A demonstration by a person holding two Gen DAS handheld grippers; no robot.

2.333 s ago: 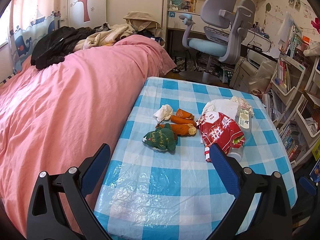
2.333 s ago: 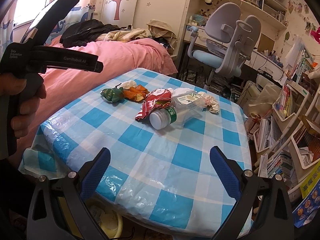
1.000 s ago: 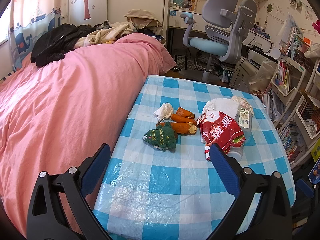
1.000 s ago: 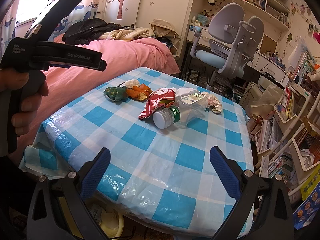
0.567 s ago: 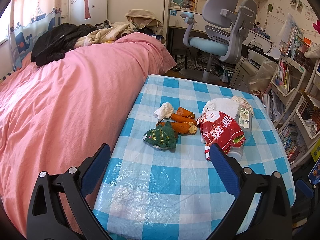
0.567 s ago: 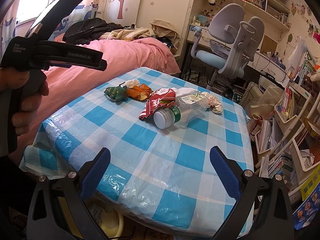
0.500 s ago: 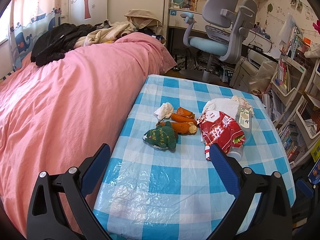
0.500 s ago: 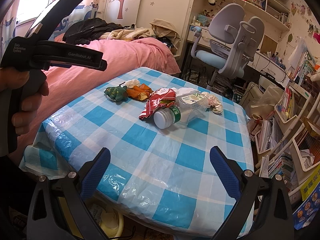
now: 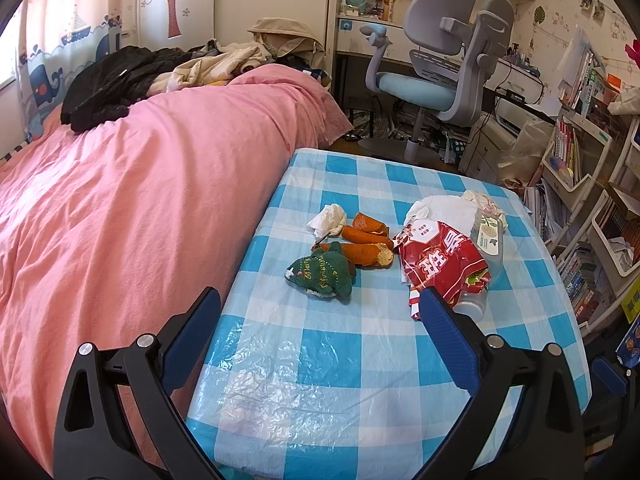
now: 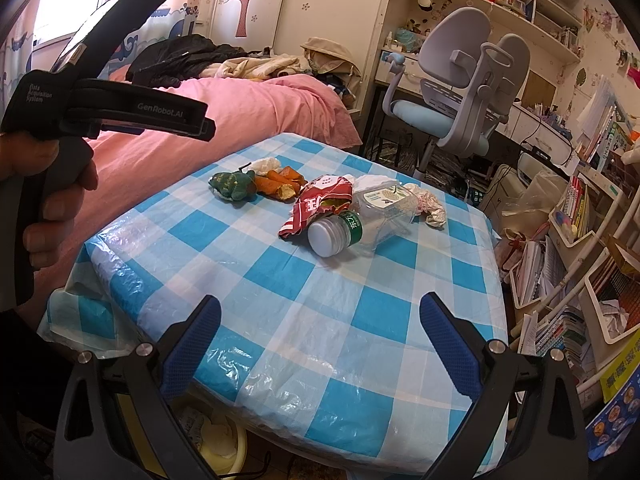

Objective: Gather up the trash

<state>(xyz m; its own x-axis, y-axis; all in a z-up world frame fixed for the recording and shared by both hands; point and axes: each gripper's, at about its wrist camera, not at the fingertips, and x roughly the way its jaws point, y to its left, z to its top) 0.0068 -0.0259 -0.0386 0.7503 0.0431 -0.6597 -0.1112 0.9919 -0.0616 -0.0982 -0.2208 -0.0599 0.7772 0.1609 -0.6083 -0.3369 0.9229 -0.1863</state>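
From the left view, our left hand-held gripper (image 9: pixel 320 336) is spread wide above the near table (image 9: pixel 320 380). Past it lie a crumpled red wrapper (image 9: pixel 440 260), orange peels (image 9: pixel 366 244) and white tissue (image 9: pixel 328 216).

From the right view, our right hand-held gripper (image 10: pixel 320 336) is spread too. A clear bottle (image 10: pixel 360 216) lies on its side, touching the wrapper.

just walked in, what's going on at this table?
A person holds a gripper in each hand over a blue checked table beside a pink bed. Both the left gripper and right gripper are open and empty, short of the litter. The trash sits untouched mid-table: a red snack wrapper, a plastic bottle lying on its side, orange peels, crumpled tissue and a green plush toy. Nothing is collected yet.
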